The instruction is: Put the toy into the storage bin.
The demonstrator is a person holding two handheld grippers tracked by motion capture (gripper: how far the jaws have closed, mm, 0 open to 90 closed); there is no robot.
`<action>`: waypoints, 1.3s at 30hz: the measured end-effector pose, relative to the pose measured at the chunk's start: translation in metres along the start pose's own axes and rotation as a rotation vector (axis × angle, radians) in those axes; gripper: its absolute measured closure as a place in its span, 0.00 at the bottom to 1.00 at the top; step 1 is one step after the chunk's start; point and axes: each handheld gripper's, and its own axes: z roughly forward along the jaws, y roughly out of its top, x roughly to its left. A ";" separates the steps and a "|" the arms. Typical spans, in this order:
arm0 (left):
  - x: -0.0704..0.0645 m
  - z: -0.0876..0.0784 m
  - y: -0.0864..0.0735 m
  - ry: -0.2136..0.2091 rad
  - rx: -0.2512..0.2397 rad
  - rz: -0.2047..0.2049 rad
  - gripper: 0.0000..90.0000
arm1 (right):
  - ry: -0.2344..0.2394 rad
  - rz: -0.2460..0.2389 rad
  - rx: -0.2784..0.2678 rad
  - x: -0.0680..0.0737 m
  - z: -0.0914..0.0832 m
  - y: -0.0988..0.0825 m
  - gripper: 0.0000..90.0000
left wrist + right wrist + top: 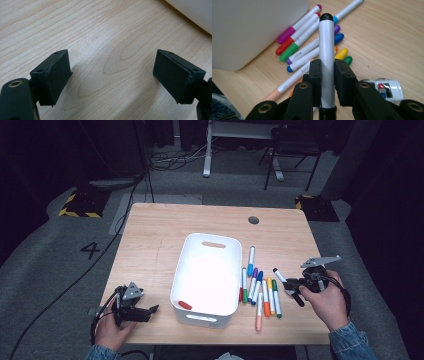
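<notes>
Clamping a white marker with a black cap (326, 50) between its two black jaws, the right gripper (295, 287) hangs to the right of the white rectangular plastic bin (206, 270) that stands on the pale wooden table (160, 225). In the high view the marker's long axis runs slantwise, its black-tipped end (276, 270) aimed up and left toward the bin and its other end buried in the jaws. Between bin and gripper lies a row of loose coloured markers (260, 287), most with long axes pointing away from the person. A short red piece (185, 305) rests inside the bin's near corner. Left of the bin, the left gripper (111, 75) is released, jaws parted over bare wood
</notes>
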 end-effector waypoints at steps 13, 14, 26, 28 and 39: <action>0.000 0.000 0.000 0.006 -0.001 -0.001 0.17 | 0.059 -0.054 -0.052 0.023 -0.021 0.033 0.85; 0.000 0.000 0.000 0.006 -0.001 -0.001 0.17 | 0.068 -0.054 -0.056 0.024 -0.022 0.035 0.85; 0.000 0.000 0.000 0.007 -0.001 -0.001 0.17 | 0.136 -0.152 -0.064 0.047 -0.021 0.070 0.85; 0.000 0.000 0.000 0.007 -0.001 -0.001 0.17 | 0.153 -0.165 -0.064 0.053 -0.018 0.076 0.85; 0.000 0.000 0.000 0.004 -0.002 -0.004 0.17 | 0.222 -0.234 -0.073 0.085 -0.004 0.104 0.85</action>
